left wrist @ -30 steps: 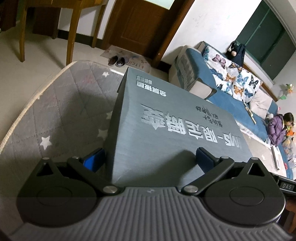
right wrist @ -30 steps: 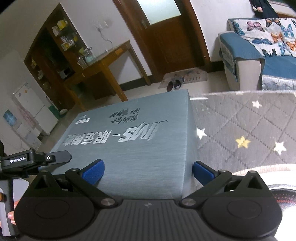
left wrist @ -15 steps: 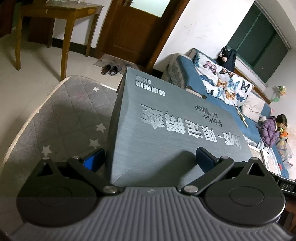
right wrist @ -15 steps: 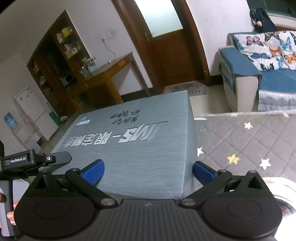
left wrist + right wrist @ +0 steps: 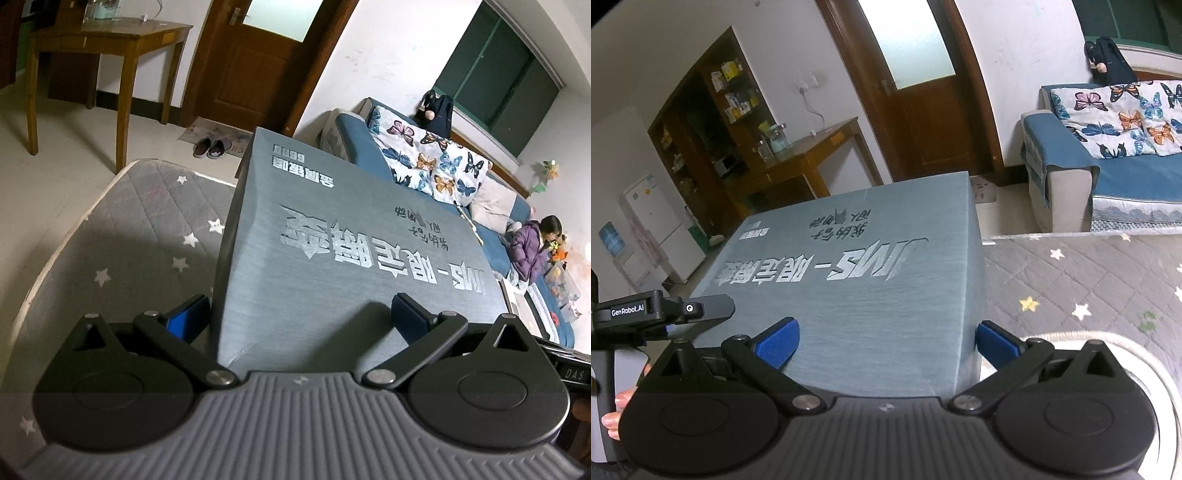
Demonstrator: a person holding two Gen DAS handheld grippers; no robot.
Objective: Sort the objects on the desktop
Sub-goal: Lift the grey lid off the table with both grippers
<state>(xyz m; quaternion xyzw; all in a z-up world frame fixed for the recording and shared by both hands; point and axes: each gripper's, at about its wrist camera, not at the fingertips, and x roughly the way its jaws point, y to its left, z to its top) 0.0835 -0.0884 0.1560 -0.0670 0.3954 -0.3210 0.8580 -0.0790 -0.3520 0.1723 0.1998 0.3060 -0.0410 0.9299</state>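
Observation:
A large grey-blue box [image 5: 332,258] with silver lettering fills both views and is held above the grey star-patterned mat [image 5: 129,240]. My left gripper [image 5: 299,314] clamps the box's near left corner, one blue pad against its side and one on its top. My right gripper [image 5: 886,339] clamps the box [image 5: 857,273] at its near right corner in the same way. The left gripper's body [image 5: 661,312] shows at the left of the right wrist view. The box's underside is hidden.
The quilted mat [image 5: 1089,280] has a cream edge. Behind stand a wooden table [image 5: 107,40], a brown door [image 5: 258,55], shoes [image 5: 212,147] on the floor, a blue sofa [image 5: 1108,173] with a butterfly cover, and a child [image 5: 532,251] sitting.
Both grippers have risen with the box clamped between them. The mat has dropped lower in both views and more of the room shows behind.

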